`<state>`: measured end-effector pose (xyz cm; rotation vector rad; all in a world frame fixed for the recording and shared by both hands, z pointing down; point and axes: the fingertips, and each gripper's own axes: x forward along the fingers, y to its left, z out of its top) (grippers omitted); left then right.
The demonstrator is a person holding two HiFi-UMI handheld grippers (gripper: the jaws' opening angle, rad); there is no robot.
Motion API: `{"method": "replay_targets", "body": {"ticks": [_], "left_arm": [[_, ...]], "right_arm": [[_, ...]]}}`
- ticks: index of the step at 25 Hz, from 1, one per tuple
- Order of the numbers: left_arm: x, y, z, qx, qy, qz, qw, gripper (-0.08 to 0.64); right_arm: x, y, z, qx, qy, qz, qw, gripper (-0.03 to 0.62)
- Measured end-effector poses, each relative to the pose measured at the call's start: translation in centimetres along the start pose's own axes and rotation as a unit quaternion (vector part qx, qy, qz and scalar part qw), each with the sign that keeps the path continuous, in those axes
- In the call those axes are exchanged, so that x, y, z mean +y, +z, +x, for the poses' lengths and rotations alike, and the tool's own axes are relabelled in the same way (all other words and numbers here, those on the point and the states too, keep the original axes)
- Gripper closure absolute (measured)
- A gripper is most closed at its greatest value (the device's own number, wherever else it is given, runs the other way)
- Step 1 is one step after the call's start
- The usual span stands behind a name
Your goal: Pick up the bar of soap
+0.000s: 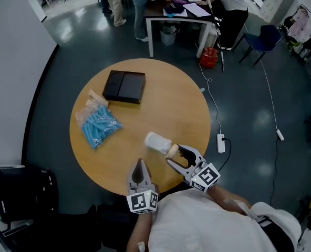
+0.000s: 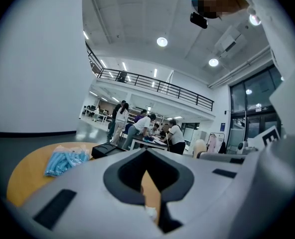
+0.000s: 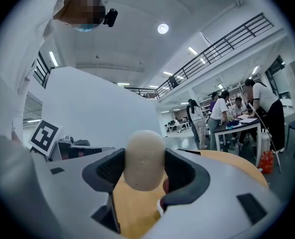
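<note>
The bar of soap (image 3: 144,159) is a cream oval, standing on end between the jaws of my right gripper (image 3: 145,169), which is shut on it. In the head view the soap (image 1: 172,150) shows at the tip of the right gripper (image 1: 175,155), over the near right part of the round wooden table (image 1: 171,98). My left gripper (image 1: 140,164) hangs over the table's near edge, to the left of the right one. Its jaws meet with nothing between them (image 2: 148,158).
A white rounded packet (image 1: 157,140) lies just beyond the soap. A bag of blue items (image 1: 99,126) lies at the table's left and a black box (image 1: 124,86) at its far side. People stand round a desk (image 1: 177,13) further off. A cable and power strip (image 1: 221,143) lie on the floor at right.
</note>
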<state>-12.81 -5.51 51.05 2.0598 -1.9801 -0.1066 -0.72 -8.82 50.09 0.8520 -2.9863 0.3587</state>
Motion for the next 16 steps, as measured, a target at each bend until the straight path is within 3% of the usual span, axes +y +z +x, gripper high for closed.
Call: {"method": "replay_targets", "body": {"ticks": [16], "left_arm": [[-0.13,-0.17,-0.59,-0.002,0.005,0.0,1.0,0.554]], "right_arm": [[0.82,-0.25,-0.01,0.008,0.02,-0.014,1.0,0.33]]}}
